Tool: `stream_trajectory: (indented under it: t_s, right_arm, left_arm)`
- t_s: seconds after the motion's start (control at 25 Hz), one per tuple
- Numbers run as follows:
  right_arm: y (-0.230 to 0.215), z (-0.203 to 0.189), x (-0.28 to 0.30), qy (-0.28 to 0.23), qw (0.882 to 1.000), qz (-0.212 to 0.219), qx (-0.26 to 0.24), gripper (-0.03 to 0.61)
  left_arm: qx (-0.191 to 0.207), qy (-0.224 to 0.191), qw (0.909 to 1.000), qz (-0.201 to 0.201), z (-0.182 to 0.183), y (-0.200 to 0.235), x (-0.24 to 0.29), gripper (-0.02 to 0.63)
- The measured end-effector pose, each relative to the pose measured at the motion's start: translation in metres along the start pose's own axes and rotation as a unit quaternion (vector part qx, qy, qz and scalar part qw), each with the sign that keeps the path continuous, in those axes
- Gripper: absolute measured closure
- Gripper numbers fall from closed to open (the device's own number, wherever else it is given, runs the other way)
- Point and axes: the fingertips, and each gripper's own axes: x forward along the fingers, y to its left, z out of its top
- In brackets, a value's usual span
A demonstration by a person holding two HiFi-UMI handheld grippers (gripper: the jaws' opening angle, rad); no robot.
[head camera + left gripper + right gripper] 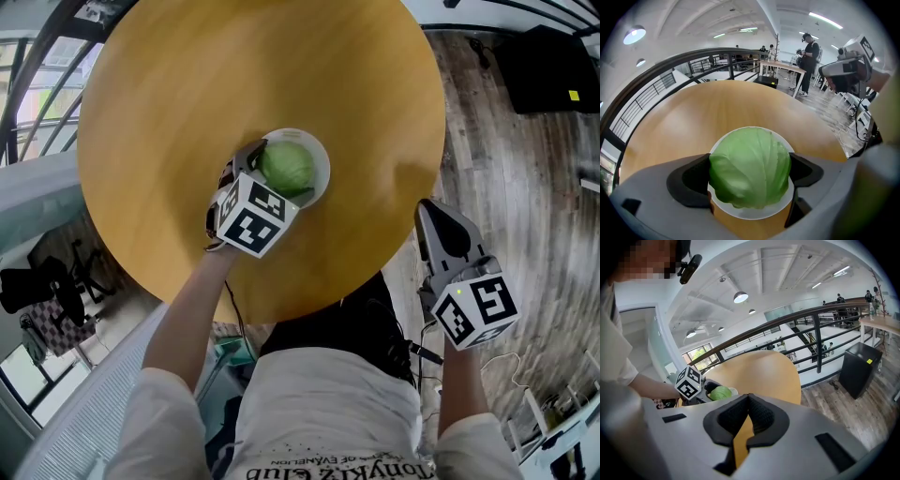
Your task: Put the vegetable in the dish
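Green cabbage [750,166] sits pinched in the left gripper [272,183]: both jaws press its sides in the left gripper view, no gap either side. White dish [317,152] is directly under it, and its rim shows as a ring round the cabbage in that view. In the head view the cabbage lies inside the rim, a bit toward the gripper side. Can't tell whether it's resting on the dish floor or hanging just above it, since the contact is hidden under the head of the cabbage. The dish stands on the round wooden table [234,75], toward the person's edge, with nothing else on the table. Right gripper [748,404] has its jaws pressed together on nothing. It's held off the table's edge over the plank floor, well apart from the dish, and plays no part. Progress, as I judge it: pick and carry are done and the cabbage is lined up in the dish, so placement is nearly complete. What's left is to seat it if it isn't down already, spread the left jaws and back the gripper out without dragging the dish or rolling the cabbage over the rim. The dish looks light and shallow and the cabbage fills most of it, so the release leaves little margin.
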Motion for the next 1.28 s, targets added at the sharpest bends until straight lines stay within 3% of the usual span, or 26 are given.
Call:
stream_trajectory:
  t_s: [0.2,0.76,1.12,1.28]
  right_arm:
    - [-0.001,-0.002,0.003,0.000,1.000,0.001,0.002,0.563]
    - [-0.002,-0.002,0.005,0.003,1.000,0.004,0.005,0.563]
    - [0.002,-0.002,0.005,0.005,1.000,0.007,0.005,0.563]
    - [0.003,-0.002,0.002,0.004,1.000,0.009,0.002,0.563]
  left_arm:
    - [0.007,0.007,0.9999,-0.002,0.000,0.001,0.004,0.114]
    - [-0.024,0.021,0.9987,-0.040,-0.002,0.000,0.007,0.115]
    - [-0.017,0.009,0.9988,-0.045,-0.001,0.003,0.003,0.115]
    - [-0.038,-0.020,0.9978,-0.051,0.010,0.005,-0.008,0.115]
